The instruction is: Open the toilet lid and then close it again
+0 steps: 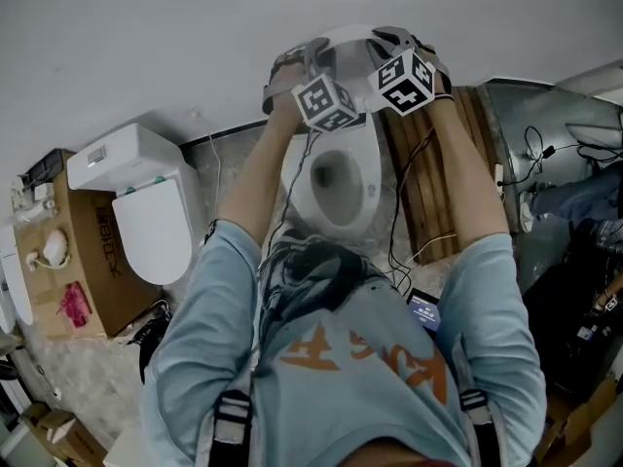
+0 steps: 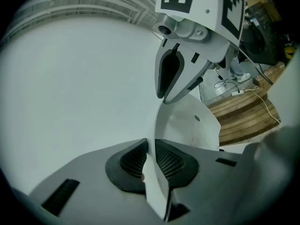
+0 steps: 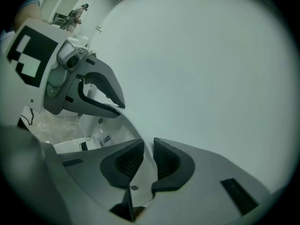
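Note:
The white toilet lid (image 1: pixel 341 39) is raised above the open bowl (image 1: pixel 336 178), close to the white wall. Both grippers hold its upper rim, side by side. My left gripper (image 1: pixel 295 69) is shut on the rim; in the left gripper view the lid's thin edge (image 2: pixel 187 125) sits clamped between its ribbed pads (image 2: pixel 151 149). My right gripper (image 1: pixel 404 49) grips the same rim a little to the right, and the lid (image 3: pixel 140 184) runs between its pads (image 3: pixel 147 151). Each gripper view shows the other gripper further along the rim.
A second white toilet (image 1: pixel 151 217) with its lid down stands at the left beside a cardboard box (image 1: pixel 92 261). Wooden planks (image 1: pixel 428 193) and loose cables lie right of the bowl. The wall is directly behind the lid.

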The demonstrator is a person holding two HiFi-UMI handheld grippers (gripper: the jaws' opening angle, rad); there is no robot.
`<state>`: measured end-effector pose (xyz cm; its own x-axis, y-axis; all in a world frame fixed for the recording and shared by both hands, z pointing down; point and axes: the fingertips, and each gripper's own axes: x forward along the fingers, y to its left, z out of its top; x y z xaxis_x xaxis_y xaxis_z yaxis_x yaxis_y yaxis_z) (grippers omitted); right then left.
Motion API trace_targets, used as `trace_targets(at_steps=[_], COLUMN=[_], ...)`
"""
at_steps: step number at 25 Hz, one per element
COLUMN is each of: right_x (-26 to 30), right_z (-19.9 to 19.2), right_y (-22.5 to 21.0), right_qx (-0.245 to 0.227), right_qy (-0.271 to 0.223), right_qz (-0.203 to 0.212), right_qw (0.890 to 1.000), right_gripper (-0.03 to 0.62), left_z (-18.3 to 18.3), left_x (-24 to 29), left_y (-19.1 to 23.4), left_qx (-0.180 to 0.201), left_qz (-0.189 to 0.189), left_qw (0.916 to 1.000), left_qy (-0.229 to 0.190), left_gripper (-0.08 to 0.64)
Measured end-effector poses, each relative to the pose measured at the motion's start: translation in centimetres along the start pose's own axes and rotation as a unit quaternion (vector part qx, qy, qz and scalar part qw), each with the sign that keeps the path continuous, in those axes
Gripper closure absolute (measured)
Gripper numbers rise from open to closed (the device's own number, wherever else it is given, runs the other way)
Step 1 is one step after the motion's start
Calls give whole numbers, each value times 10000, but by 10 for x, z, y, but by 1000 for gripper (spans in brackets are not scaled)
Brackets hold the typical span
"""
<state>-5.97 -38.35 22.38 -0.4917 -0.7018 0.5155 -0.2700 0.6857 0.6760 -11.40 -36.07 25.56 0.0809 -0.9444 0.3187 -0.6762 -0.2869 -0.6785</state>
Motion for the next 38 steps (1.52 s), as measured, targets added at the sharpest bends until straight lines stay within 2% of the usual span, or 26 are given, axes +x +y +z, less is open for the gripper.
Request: trace_targets(at_steps=[8,14,19,21,23,25,30,38], right_x=[-64,-107,-135,-146,-154,-161,-175,-185], right_z=[-18,-35,-52,-59,-66,-73,-89,-117], right_y=[39,77,110,122,129,140,178,231], right_qx=[-138,-567,-1065,-1045,-913,-787,-789,-650], right_qy=[-384,-535,-523,-550,-582,-603,-655,-635], right_qz=[36,153,168,134,153,354,1031,1606], right_qw=[9992,9968,9928,9929,9940,9944,9894,9828], right_gripper=[509,509,508,474,412,379,359,321], left_z=[13,17,13,11,9,6,-4,-23], left_x=[-57,-98,-126,-140,-150,-161,-186,-214], left_y=[-44,-83,-116,-131,-145,-158,-192,-242], left_qx=[-174,-162,-273,-174,-197,-264,-425,-493], left_qz=[-26,-14,-274,-318,-301,-277,-431,-615], left_qw=[9998,9998,9991,9991,9990,9987,9968,9939], left_qy=[10,120,183,213,267,330,514,768], left_gripper=[485,474,454,454,450,448,443,433])
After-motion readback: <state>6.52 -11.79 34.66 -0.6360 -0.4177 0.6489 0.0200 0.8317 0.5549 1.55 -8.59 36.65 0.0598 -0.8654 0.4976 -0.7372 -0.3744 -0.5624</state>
